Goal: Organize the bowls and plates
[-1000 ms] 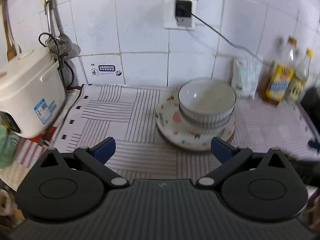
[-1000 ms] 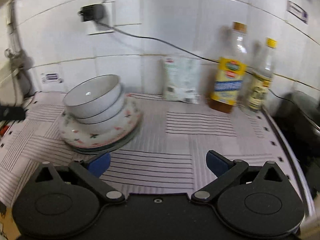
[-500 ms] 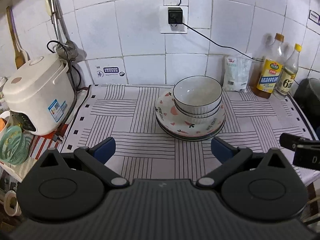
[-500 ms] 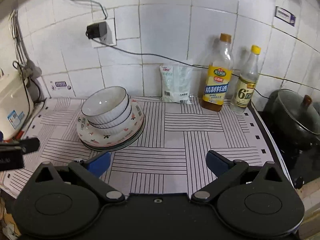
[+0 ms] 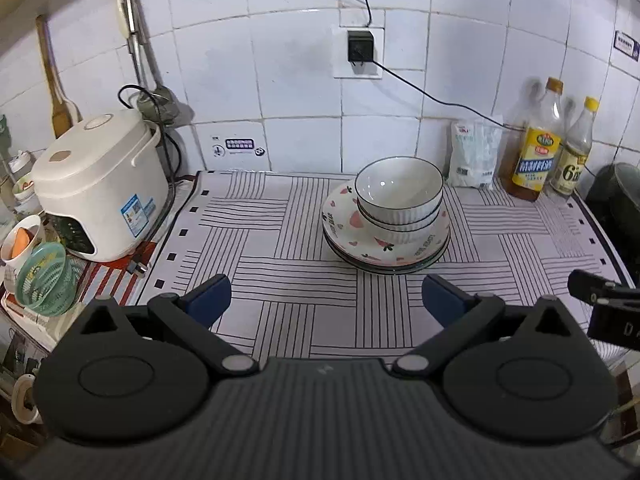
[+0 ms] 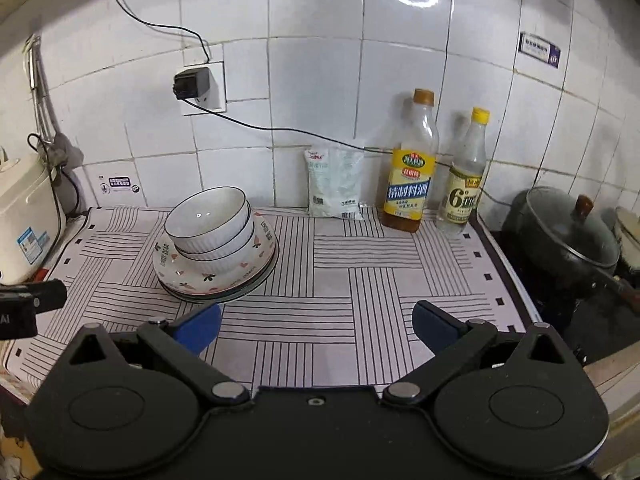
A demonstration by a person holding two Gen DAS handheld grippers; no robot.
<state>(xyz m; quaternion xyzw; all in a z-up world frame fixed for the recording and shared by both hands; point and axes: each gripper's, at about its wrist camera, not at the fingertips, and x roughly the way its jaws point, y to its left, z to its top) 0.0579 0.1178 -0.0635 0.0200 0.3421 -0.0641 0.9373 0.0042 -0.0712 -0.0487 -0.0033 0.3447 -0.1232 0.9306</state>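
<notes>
- White wall tiles back a counter covered by a striped mat, its black lines set in blocks that alternate direction.
- Near the middle of the mat sit the stacked plates — the top one printed with pink fruit, a darker rim showing beneath it.
- Nested white bowls with ribbed sides and thin dark rims rest on the plates, toward their far side.
- Left gripper: jaws spread wide, nothing between the blue pads, held low over the near edge of the mat, short of the stack and apart from it.
- Right gripper: jaws likewise wide and empty; the stack lies ahead and to its left, its near rim just beyond the left blue pad.
- A white rice cooker stands off the mat's left edge, with a green plastic basket in front of it.
- Against the wall on the right are a white packet and two bottles — a taller one with a yellow label, a shorter one beside it.
- A lidded dark pot sits at the far right.
</notes>
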